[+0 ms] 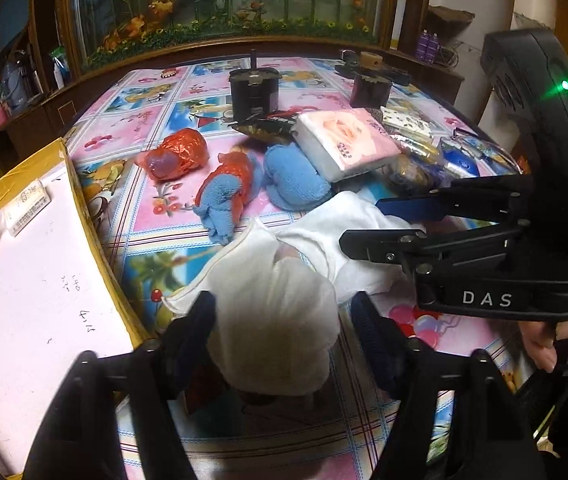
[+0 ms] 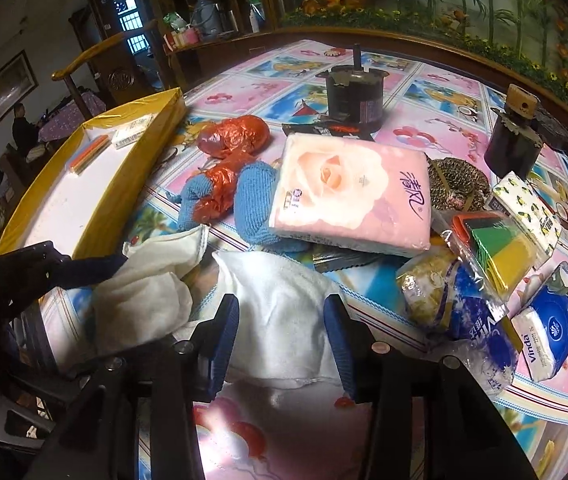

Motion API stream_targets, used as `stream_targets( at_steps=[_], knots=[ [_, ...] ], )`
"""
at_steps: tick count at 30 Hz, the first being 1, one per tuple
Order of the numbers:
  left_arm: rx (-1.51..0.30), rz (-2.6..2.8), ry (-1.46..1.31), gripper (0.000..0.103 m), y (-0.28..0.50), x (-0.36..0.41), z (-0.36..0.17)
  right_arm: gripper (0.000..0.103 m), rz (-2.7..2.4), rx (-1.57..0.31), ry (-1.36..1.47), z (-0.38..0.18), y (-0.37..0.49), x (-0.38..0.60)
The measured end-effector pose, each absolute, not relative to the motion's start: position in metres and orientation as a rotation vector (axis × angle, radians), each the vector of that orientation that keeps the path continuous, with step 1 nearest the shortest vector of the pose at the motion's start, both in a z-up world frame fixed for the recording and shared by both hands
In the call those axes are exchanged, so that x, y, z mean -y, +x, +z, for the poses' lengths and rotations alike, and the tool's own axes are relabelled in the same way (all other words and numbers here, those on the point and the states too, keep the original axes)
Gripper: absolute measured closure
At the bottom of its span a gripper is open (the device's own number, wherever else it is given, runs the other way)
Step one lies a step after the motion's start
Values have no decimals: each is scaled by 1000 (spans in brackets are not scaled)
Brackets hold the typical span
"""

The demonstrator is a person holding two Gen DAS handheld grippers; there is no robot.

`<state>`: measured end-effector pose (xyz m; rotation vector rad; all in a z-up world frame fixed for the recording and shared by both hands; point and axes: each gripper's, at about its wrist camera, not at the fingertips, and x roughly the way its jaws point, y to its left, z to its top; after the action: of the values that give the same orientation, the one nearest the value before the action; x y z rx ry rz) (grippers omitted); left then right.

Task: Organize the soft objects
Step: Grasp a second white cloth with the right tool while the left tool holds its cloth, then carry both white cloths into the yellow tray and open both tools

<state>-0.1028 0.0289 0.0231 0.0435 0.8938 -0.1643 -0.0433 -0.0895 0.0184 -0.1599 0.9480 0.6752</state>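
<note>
A white cloth [image 1: 275,312] lies bunched on the patterned table near the front edge; it also shows in the right wrist view [image 2: 275,312]. My left gripper [image 1: 284,332] is open with its jaws on either side of one bunched end. My right gripper [image 2: 281,340] is open around the other end; it shows from the side in the left wrist view [image 1: 360,224]. Behind lie a blue knitted piece [image 2: 253,204], a blue piece wrapped in red plastic [image 1: 223,192] and a red plastic bundle [image 1: 177,154].
A yellow-edged box [image 1: 91,216] with a white floor stands at the left and holds small packets. A pink tissue pack [image 2: 352,196], a Vinda tissue pack [image 2: 544,336], snack bags [image 2: 456,300], colored paper [image 2: 496,248] and two dark motors [image 2: 354,92] crowd the middle and right.
</note>
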Motion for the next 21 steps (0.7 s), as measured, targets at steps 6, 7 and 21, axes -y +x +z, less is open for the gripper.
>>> stream_targets(
  at_steps=[6,7,21],
  knots=[
    [-880,-133,42,86,-103,-34,23,77,649,-930,-195,18,-46,90],
    [-879,-131,30,86,-103,-36,24,79,655,-934,-172,18,-44,93],
    [-799,-176,-82,86,-114,-50,56,85,743,-841,-8,44,-46,110]
  ],
)
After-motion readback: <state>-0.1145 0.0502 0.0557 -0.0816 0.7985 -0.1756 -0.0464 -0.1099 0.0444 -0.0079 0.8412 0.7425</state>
